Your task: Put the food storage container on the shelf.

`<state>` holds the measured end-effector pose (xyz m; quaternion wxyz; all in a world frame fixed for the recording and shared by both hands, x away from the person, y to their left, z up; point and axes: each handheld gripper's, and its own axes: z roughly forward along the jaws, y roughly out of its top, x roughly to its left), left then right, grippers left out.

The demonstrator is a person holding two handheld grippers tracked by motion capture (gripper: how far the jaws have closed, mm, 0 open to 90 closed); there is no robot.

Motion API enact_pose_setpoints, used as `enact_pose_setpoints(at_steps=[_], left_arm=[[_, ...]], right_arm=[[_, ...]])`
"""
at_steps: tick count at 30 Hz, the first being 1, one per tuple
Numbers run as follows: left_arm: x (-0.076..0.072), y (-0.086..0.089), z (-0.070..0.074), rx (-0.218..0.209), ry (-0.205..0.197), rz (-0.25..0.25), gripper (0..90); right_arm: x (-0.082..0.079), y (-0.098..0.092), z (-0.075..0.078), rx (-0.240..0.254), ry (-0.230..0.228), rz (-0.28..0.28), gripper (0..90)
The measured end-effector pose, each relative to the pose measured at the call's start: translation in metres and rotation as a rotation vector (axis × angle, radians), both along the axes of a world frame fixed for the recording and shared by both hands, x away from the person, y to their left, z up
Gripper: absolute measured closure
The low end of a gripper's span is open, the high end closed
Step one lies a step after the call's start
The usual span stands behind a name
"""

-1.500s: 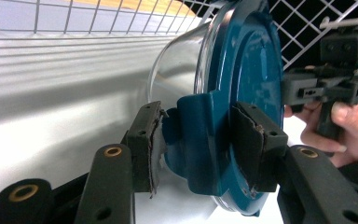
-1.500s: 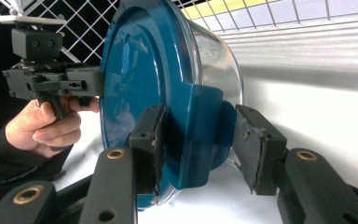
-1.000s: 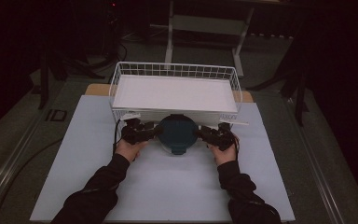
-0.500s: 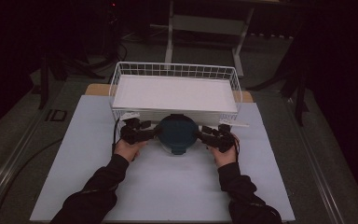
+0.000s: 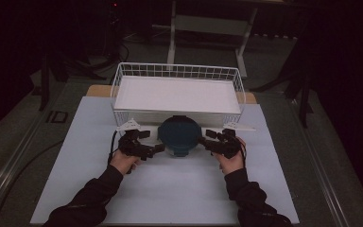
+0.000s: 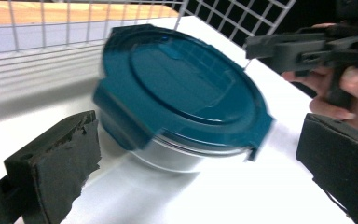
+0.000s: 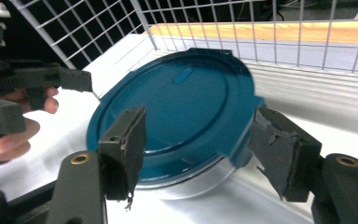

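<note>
Left hand-held gripper (image 5: 157,147): I see jaws just opened wide, pads clear of the container.
Right hand-held gripper (image 5: 202,140): jaws just opening, pads either side of the lid, not pressing.
Container (image 5: 179,135): teal lid, sits on table (image 5: 75,156), between both grippers, just in front of wire basket (image 5: 123,75).

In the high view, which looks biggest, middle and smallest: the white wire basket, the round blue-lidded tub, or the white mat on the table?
Largest to smallest:
1. The white mat, spread under everything.
2. The white wire basket, standing on the mat's far part.
3. The round blue-lidded tub, just in front of the basket.
The gaps are plain, so nearness changes nothing.
</note>
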<state>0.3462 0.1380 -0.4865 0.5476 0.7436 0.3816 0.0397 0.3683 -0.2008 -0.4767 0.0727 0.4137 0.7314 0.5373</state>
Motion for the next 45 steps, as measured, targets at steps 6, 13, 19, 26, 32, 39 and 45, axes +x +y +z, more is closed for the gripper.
enact_pose_setpoints(at_steps=[6,13,19,26,32,39,45], left_arm=[[-0.019,0.001,0.007,-0.022,-0.035,-0.024,0.0],[-0.035,0.000,0.012,-0.013,-0.055,-0.045,0.0],[-0.050,-0.001,0.014,0.010,-0.079,-0.058,0.0],[-0.064,0.002,0.010,0.020,-0.106,-0.046,0.0],[-0.068,0.004,0.006,0.037,-0.107,-0.044,0.0],[-0.070,0.005,0.004,0.045,-0.114,-0.044,0.0],[-0.071,0.006,0.003,0.046,-0.115,-0.042,0.0]], right_arm=[[-0.016,0.008,0.003,-0.021,-0.007,0.031,41.7],[-0.035,0.018,0.007,-0.026,0.008,0.075,51.6],[-0.049,0.029,0.004,-0.034,0.023,0.114,63.3],[-0.060,0.044,-0.006,-0.079,0.031,0.190,89.7],[-0.060,0.055,-0.016,-0.104,0.054,0.211,89.9],[-0.052,0.063,-0.021,-0.124,0.065,0.202,90.0],[-0.040,0.067,-0.023,-0.141,0.063,0.186,90.0]])
